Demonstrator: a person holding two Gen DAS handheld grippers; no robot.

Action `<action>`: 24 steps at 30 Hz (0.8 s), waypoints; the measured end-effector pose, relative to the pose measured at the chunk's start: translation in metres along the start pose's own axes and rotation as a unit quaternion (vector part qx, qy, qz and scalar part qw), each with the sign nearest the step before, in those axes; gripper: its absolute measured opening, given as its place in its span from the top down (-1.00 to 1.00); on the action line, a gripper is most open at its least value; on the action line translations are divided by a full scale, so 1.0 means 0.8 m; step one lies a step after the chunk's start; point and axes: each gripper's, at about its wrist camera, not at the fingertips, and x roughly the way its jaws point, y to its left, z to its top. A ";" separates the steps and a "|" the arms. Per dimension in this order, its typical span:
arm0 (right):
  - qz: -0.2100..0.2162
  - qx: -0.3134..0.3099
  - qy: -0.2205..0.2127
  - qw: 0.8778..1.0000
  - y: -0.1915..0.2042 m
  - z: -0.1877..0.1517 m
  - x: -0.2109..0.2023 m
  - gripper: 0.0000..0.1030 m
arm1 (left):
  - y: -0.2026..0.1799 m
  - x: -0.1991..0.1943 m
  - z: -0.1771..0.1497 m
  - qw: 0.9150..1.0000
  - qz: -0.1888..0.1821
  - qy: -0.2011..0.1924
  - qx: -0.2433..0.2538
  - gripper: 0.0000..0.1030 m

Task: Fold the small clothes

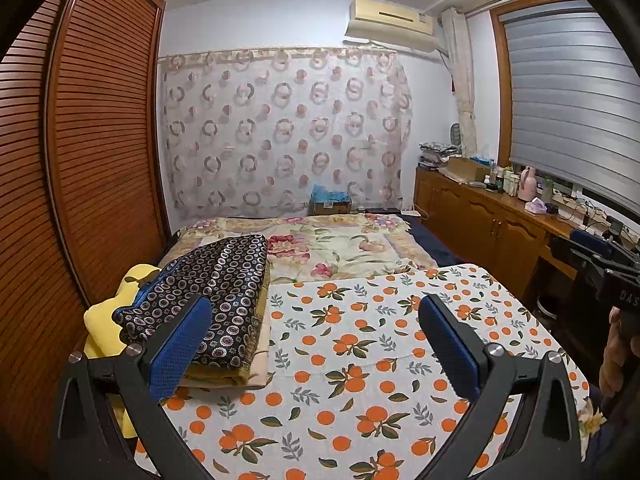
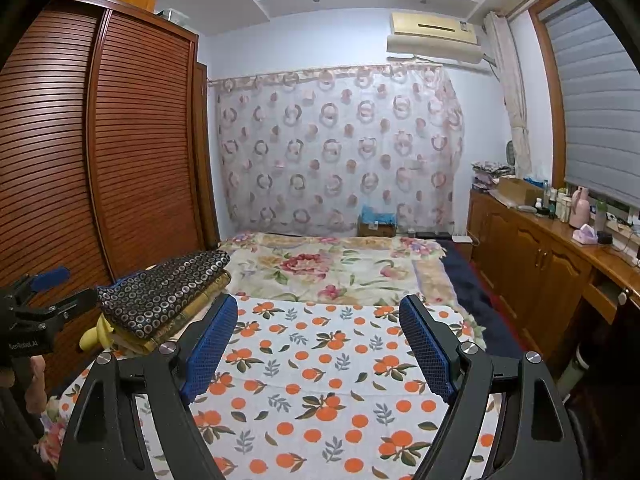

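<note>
My left gripper (image 1: 314, 344): nearest the lens, jaws spread wide, nothing between the 2 blue pads (image 1: 180, 350).
My right gripper (image 2: 318, 346): jaws just as wide, both blue pads (image 2: 210, 350) bare and gripping nothing.
Below both jaws: orange-print cloth (image 1: 360, 360) lies flat, filling the gap between my fingers in both views; neither pair of pads touches it.
Folded dark patterned garment (image 1: 208, 300): left of my left jaws, partly behind the left pad in that view, on top of the stack.
Same garment from the right wrist: left of and beyond my right jaws, well apart from them.
Under it: a folded tan piece (image 1: 236, 376), resting on the near-left part of the orange-print cloth.
Yellow item (image 1: 100, 320): further left still, under the stack's outer edge; I cannot tell what it is.
Ahead of both jaws: floral bedspread (image 1: 340, 248) beyond the cloth's far edge.
Far ahead: ring-patterned curtain (image 1: 280, 132) on the back wall.
Left of my jaws: slatted wooden wardrobe (image 1: 92, 140).
Right of my jaws: wooden cabinet (image 2: 532, 264) with bottles on top.
My hand (image 1: 614, 356): at the right edge of the left view, on the right gripper's handle.
</note>
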 end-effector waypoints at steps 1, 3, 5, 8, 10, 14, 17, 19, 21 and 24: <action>0.000 0.001 0.000 1.000 0.000 0.000 0.000 -0.64 | -0.001 0.000 0.000 1.000 -0.001 0.000 -0.001 -1.00; 0.000 0.001 0.000 1.000 -0.001 0.000 0.000 -0.64 | -0.001 0.000 0.000 1.000 0.001 0.000 0.001 -1.00; 0.000 0.001 0.000 1.000 -0.003 0.000 0.000 -0.64 | -0.001 0.000 0.000 1.000 0.000 0.000 0.000 -1.00; 0.001 0.001 0.000 1.000 -0.004 0.000 0.000 -0.64 | -0.001 0.000 0.000 1.000 0.000 0.000 0.000 -1.00; 0.002 0.000 0.000 1.000 -0.004 0.000 0.000 -0.64 | -0.001 0.000 0.000 1.000 0.000 0.000 0.000 -1.00; 0.002 0.000 0.000 1.000 -0.008 0.001 0.000 -0.64 | -0.001 0.000 0.000 1.000 0.000 0.000 -0.001 -1.00; 0.002 -0.001 0.000 1.000 -0.008 0.001 0.000 -0.64 | 0.000 0.000 0.000 1.000 0.001 0.000 0.000 -1.00; 0.003 -0.001 0.000 1.000 -0.009 0.001 0.000 -0.64 | -0.001 0.000 0.000 1.000 0.000 0.000 -0.001 -1.00; 0.003 -0.001 0.000 1.000 -0.009 0.001 0.000 -0.64 | 0.000 0.000 0.000 1.000 0.000 0.000 -0.001 -1.00; 0.003 -0.001 0.000 1.000 -0.010 0.001 0.000 -0.64 | -0.002 0.000 0.000 1.000 0.000 0.000 -0.001 -1.00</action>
